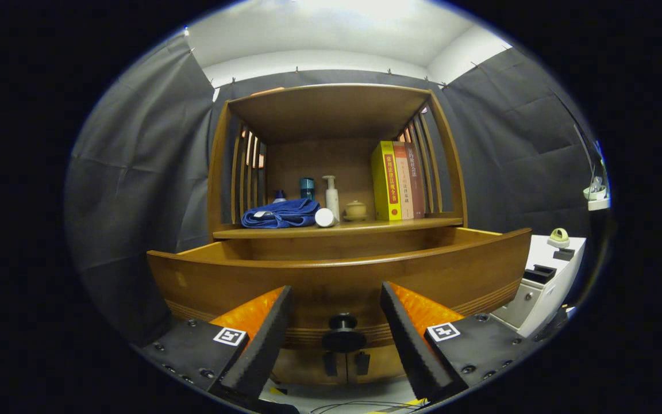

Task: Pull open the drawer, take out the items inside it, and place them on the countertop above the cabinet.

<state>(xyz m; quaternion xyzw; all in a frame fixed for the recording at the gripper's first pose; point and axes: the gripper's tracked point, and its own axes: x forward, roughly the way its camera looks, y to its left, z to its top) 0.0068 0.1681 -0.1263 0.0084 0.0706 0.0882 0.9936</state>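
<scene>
Tongs [337, 330] apart, clamped on nothing; the drawer's black knob [343, 332] sits between the fingers, untouched. Drawer [342, 273] pulled out toward the tongs; its inside is hidden by the front panel. On the tabletop [339, 228] above: folded blue cloth [281, 214], white roll [324, 217] on its side, white pump bottle [331, 196], teal cup [307, 187], small tan lidded pot [355, 211], three upright books [398, 180] at right. White unit [546, 276] beside the cabinet; dark cloth walls behind.

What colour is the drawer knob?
Black, in the gripper view: the knob sits between the open jaws of the gripper.
</scene>
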